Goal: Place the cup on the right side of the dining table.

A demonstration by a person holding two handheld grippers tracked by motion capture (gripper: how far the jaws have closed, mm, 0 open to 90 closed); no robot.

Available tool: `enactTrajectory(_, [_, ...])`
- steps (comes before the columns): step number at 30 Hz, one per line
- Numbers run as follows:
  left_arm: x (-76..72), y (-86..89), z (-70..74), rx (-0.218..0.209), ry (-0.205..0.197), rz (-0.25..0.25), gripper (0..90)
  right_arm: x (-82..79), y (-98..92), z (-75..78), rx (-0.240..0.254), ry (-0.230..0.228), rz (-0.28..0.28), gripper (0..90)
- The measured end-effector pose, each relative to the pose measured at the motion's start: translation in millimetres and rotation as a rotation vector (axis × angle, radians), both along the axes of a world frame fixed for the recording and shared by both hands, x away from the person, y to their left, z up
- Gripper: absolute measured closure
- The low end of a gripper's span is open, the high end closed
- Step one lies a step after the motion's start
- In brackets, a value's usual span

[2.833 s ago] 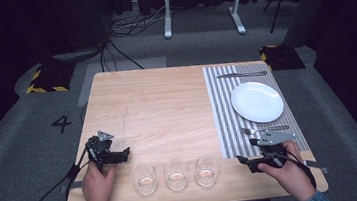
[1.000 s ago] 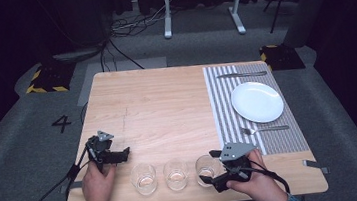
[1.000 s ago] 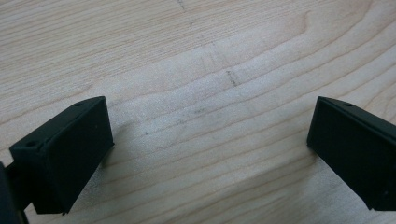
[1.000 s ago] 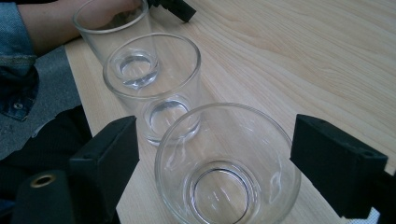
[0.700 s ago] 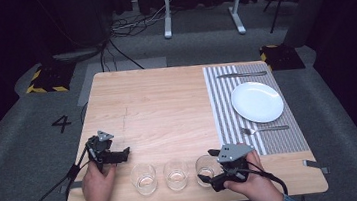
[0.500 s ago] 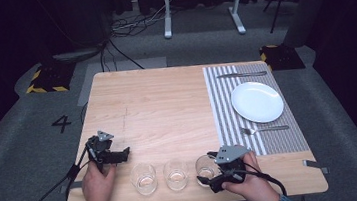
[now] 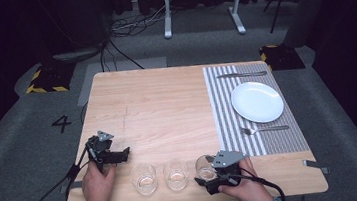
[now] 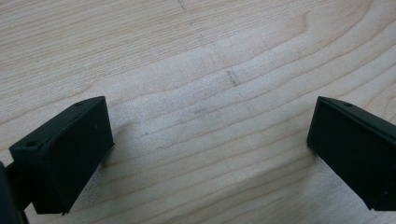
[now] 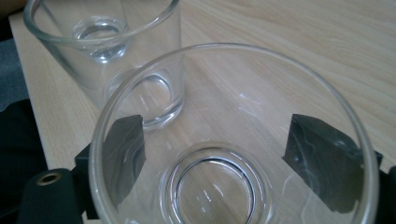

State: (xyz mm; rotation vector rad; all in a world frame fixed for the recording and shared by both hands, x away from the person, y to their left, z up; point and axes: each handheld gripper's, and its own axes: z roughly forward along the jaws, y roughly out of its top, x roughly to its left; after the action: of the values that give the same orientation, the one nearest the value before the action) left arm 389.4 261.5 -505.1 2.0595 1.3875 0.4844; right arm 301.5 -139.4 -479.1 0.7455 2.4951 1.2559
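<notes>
Three clear empty glasses stand in a row near the table's front edge: left, middle and right. My right gripper points left at the right glass. In the right gripper view that glass stands between the jaws. Both black fingers show through its wall, spread wide, so the right gripper is open around it. The middle glass stands just beyond. My left gripper rests left of the row, open over bare wood, holding nothing.
A striped placemat at the right carries a white plate, a fork and a knife. A small grey utensil lies near the front right corner. The wooden table is bare in the middle.
My right gripper has moved left from the front right corner to the right glass and edged closer around it. The left gripper has stayed still.
</notes>
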Motion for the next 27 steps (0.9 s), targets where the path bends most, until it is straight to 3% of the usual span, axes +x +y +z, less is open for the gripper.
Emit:
enactTrajectory(8, [0.0, 0.0, 0.0, 0.0, 0.0, 0.0, 0.4, -2.9, 0.9, -2.2, 0.018, 0.001, -0.042, 19.3])
enactTrajectory(27, [0.0, 0.0, 0.0, 0.0, 0.0, 0.0, 0.4, -3.4, 1.1, -2.3, 0.021, 0.002, -0.051, 19.6])
